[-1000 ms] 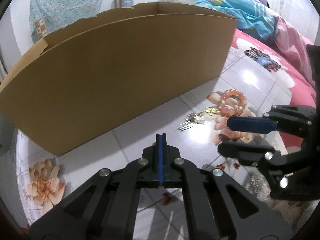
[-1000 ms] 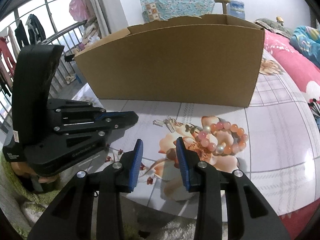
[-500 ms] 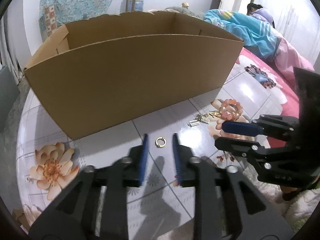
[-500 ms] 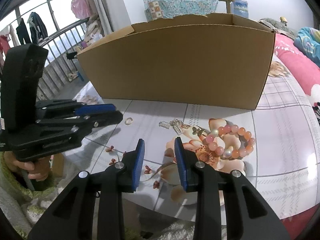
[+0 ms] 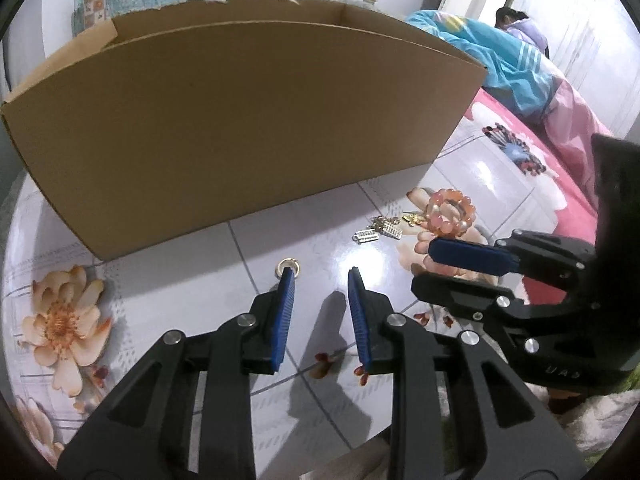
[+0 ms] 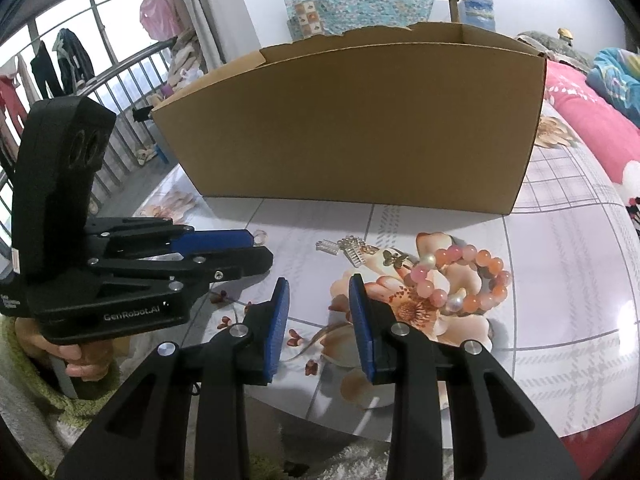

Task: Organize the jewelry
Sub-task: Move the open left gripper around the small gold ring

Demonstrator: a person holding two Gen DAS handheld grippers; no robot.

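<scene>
Showing hand (image 6: 86, 364) gripping left tool (image 6: 262, 246): right view only.

The left tongs' (image 5: 320, 276) pad hides part of the ring (image 5: 289, 267); the cardboard box's (image 5: 240, 128) inside stays unseen

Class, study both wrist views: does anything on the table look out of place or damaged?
Yes. The cardboard box has a ragged, torn back rim. The jewelry lies loose on the table, outside the box: a small ring alone, apart from the bead bracelet and silver and gold charms.
</scene>
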